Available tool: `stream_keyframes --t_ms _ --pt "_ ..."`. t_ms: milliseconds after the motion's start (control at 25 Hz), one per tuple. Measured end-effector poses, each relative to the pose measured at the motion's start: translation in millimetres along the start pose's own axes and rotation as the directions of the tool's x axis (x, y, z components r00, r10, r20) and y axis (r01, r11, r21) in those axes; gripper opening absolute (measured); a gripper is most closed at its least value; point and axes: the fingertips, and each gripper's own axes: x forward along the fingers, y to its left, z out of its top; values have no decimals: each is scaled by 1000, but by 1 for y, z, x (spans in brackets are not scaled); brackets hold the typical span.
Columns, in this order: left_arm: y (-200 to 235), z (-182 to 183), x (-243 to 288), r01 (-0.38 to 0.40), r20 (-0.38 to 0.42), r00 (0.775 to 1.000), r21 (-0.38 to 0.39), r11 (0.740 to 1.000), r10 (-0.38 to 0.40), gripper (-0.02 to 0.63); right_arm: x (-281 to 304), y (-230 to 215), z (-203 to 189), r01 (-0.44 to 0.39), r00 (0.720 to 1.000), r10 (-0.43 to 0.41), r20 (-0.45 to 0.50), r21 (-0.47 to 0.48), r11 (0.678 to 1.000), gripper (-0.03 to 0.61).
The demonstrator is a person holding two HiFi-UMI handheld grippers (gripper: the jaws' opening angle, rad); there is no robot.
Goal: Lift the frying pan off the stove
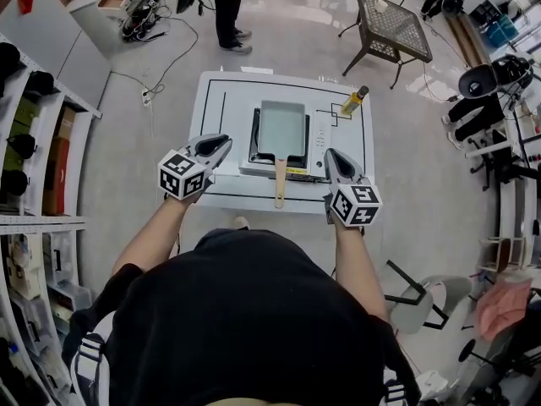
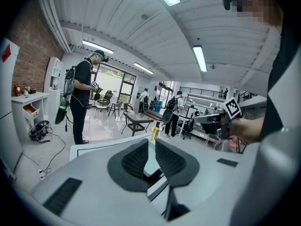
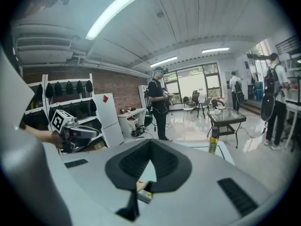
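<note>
A rectangular grey frying pan sits on a portable stove on the white table. Its wooden handle points toward me. My left gripper hovers left of the stove, shut and empty. To the handle's right, my right gripper is also shut with nothing in it. In the left gripper view the shut gripper frames a sliver of the pan. In the right gripper view the gripper is shut above the stove's edge.
A yellow bottle stands on the table's far right. Beyond the table, a person stands by a black metal side table. Shelves line the left, cables lie on the floor, and a chair is at right.
</note>
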Motion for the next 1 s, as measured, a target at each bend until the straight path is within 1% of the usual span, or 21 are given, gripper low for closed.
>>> stream_keyframes --t_ms 360,680,1000 --pt "28 0 -2 16 -20 1000 -11 1000 -16 52 29 17 8 -8 1000 8 -17 -2 1000 5" --pt "26 -2 -1 27 -31 999 -22 999 -27 52 27 15 8 1 999 -1 -33 1 1000 5" --pt "25 3 6 -26 -6 1000 -38 999 26 52 28 2 8 -42 998 41 -41 -20 999 5"
